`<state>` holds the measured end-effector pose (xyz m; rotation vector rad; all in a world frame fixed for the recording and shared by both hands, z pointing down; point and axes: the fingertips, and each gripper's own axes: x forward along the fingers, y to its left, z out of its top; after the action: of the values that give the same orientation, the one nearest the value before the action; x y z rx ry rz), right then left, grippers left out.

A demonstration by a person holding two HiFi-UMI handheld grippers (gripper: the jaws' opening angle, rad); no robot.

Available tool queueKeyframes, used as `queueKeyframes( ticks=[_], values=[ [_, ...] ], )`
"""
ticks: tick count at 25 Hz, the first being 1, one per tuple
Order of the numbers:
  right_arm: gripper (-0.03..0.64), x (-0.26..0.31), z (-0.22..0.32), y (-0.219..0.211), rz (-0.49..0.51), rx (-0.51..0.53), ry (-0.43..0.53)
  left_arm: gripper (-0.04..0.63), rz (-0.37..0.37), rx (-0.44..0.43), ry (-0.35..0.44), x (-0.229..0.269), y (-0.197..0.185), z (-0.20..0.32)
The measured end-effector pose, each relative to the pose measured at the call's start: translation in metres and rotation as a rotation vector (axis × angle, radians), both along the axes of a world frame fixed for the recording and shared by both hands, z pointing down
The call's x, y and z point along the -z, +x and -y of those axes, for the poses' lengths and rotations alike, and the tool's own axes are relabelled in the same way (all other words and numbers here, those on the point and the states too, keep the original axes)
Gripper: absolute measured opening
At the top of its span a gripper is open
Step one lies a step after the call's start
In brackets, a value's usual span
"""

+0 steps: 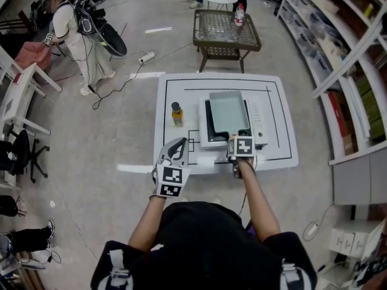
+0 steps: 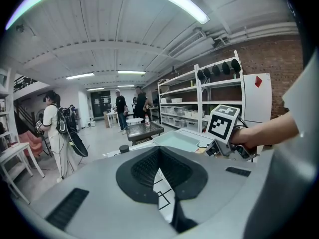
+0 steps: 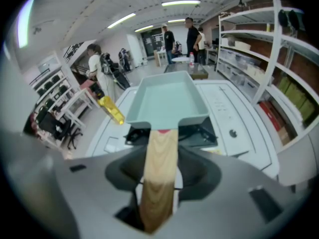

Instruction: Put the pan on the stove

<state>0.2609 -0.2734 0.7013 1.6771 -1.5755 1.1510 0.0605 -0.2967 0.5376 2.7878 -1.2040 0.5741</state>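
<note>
Pan (image 3: 167,101) first: its wooden handle (image 3: 158,178) runs between the jaws of my right gripper (image 3: 162,169). The jaws stand spread, with a gap on either side of the wood, so I am not squeezing it. The long axis runs straight away from this gripper: the handle end points back at me and the pale green rectangular tray points ahead. The tray sits on the black top of the stove (image 3: 234,113), just beyond the jaw tips.

On the stove panel, ahead and to the right of the gripper, there are small printed marks and a knob, too small for me to read. A yellow bottle (image 3: 110,109) stands ahead and to the left on the white table (image 1: 175,89); I cannot make out its label. The only clear print is the black-and-white square pattern on my right gripper's marker cube (image 2: 223,124).

My left gripper (image 1: 176,151) hangs at the near table edge, beside the right one and well apart from the pan. Its jaws meet at the tips with nothing between them. Black lines (image 1: 199,144) are drawn on the table beyond it.
</note>
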Motion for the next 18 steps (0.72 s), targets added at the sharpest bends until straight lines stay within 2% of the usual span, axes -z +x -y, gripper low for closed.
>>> queueKeyframes(
  ticks=[9,13,18],
  values=[
    [0.193,0.021,0.006,0.002,-0.014,-0.009,0.073,0.025,-0.005,0.0,0.002,0.003,-0.002,-0.003],
    [0.193,0.039,0.009,0.005,-0.022,-0.019,0.139,0.025,-0.011,-0.001,0.008,0.008,-0.003,-0.003],
    [0.174,0.071,0.01,0.002,-0.065,0.029,0.235,0.026,-0.026,-0.001,0.026,0.018,-0.005,-0.001]
  ],
)
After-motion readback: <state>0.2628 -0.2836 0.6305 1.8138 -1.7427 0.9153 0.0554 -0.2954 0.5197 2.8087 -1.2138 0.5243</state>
